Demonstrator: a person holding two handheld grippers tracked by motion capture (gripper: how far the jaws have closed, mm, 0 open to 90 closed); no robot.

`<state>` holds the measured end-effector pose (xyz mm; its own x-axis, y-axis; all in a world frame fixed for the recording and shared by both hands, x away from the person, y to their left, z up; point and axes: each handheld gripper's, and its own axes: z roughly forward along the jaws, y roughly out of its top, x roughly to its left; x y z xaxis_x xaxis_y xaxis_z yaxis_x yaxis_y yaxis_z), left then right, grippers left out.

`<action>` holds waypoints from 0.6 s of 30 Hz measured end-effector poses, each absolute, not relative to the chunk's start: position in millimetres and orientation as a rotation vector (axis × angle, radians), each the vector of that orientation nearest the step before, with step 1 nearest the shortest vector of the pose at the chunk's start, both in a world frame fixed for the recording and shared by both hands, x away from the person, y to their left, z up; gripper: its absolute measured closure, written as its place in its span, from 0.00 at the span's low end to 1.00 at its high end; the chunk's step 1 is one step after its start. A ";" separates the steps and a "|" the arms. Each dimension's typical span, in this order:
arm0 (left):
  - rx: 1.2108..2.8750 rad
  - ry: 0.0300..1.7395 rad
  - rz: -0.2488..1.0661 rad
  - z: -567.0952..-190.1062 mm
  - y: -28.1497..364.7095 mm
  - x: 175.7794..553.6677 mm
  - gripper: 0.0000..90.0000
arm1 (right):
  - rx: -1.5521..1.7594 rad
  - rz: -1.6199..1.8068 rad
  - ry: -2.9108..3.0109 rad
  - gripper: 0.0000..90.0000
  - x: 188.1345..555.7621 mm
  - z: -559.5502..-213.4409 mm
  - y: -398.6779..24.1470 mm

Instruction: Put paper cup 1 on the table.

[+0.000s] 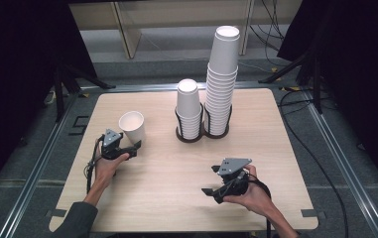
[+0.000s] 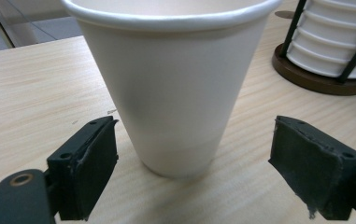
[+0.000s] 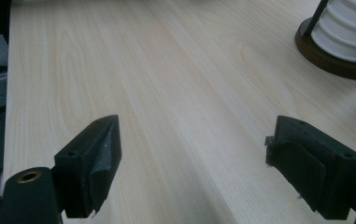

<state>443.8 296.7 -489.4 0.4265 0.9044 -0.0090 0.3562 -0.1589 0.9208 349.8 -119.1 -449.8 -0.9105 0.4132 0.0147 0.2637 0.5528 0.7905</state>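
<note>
The right gripper (image 1: 215, 188) sits low over the near right part of the table (image 1: 166, 198), held in the right hand (image 1: 251, 196), pointing left. In the right gripper view its jaws stand wide apart with nothing between them, only bare wood below.

Farther out on the left, the left hand (image 1: 106, 168) holds the left gripper (image 1: 136, 147) just beside the cup (image 1: 132, 127), which stands upright on the table's left part, mouth up. In the left gripper view the cup (image 2: 173, 88) stands between the jaws, which are apart: a gap shows on each side between the pads (image 2: 96, 172) and the cup's wall, so nothing presses on it.

Beyond, near the table's middle toward the far edge, a dark holder (image 1: 178, 124) carries two stacks of white cups side by side: a short stack (image 1: 188, 104) on the left and a tall stack (image 1: 222, 74) on the right, well apart from the single cup.
</note>
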 end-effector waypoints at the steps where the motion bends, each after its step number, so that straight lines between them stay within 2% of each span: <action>1: 1.721 1.099 0.716 -488.9 297.5 442.0 0.16 | 0.574 1.285 2.612 0.19 349.8 -449.8 -119.0; 18: 1.660 1.026 0.688 -458.7 289.1 374.6 0.16 | 0.813 1.352 2.390 0.20 362.6 -432.2 -144.2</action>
<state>374.6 289.1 -458.7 0.4732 0.8800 -0.0414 0.2961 -0.1146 0.9483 362.6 -144.2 -432.2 -0.8037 0.5941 0.0341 0.3353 0.4048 0.8507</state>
